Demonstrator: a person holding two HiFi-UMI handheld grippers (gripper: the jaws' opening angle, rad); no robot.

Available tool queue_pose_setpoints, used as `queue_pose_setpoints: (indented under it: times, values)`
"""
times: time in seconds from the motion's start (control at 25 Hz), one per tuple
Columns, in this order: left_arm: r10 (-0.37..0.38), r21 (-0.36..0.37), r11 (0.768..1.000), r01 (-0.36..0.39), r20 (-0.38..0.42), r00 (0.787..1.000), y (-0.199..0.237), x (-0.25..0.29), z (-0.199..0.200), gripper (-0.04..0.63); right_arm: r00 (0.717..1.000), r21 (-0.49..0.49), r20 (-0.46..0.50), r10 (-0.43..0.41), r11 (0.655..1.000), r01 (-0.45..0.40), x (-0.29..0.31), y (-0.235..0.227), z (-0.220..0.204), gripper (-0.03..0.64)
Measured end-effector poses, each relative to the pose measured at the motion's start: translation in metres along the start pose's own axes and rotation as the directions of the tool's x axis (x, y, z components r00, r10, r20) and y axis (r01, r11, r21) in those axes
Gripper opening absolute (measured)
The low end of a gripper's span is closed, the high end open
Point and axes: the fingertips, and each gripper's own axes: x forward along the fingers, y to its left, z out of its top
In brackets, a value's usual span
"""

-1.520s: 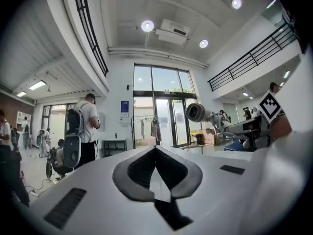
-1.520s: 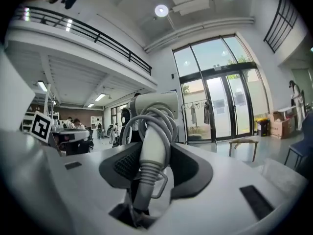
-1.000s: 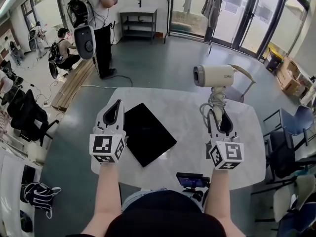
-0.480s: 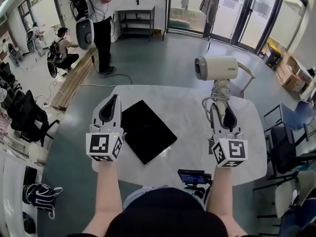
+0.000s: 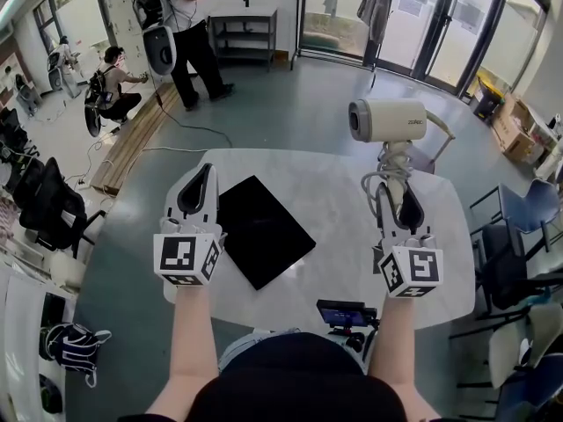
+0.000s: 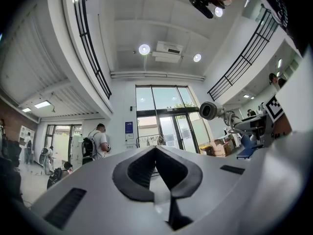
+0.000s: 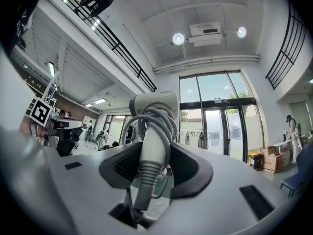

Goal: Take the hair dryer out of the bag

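A cream hair dryer (image 5: 387, 120) is held up above the white table (image 5: 343, 262), its barrel lying level with the nozzle pointing left. My right gripper (image 5: 393, 202) is shut on its handle, round which the grey cord (image 7: 155, 117) is wound. The right gripper view shows the hair dryer (image 7: 152, 131) rising between the right gripper (image 7: 152, 168) pads. The flat black bag (image 5: 261, 232) lies on the table between my two hands. My left gripper (image 5: 198, 193) is shut on nothing, raised over the table's left part beside the bag. In its own view the left gripper (image 6: 155, 173) has its pads together, and the hair dryer (image 6: 209, 110) shows far off.
A black device (image 5: 345, 316) sits at the table's near edge. A person with a backpack (image 5: 189, 33) walks at the back left and another crouches (image 5: 113, 84) near planks. Chairs (image 5: 48, 209) stand to the left and to the right (image 5: 515, 236).
My two hands and the hair dryer have kept their places. The person with the backpack has stepped to the right at the back of the room.
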Motion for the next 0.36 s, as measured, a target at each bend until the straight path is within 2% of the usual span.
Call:
queue_pose_setpoints:
  times: [0.36]
  values:
    - [-0.003, 0.015, 1.000, 0.003, -0.004, 1.000, 0.0021, -0.0002, 0.0034, 0.014, 1.000, 0.004, 0.000, 0.013, 1.000, -0.013, 0.0006, 0.0003, 0.0017, 0.187]
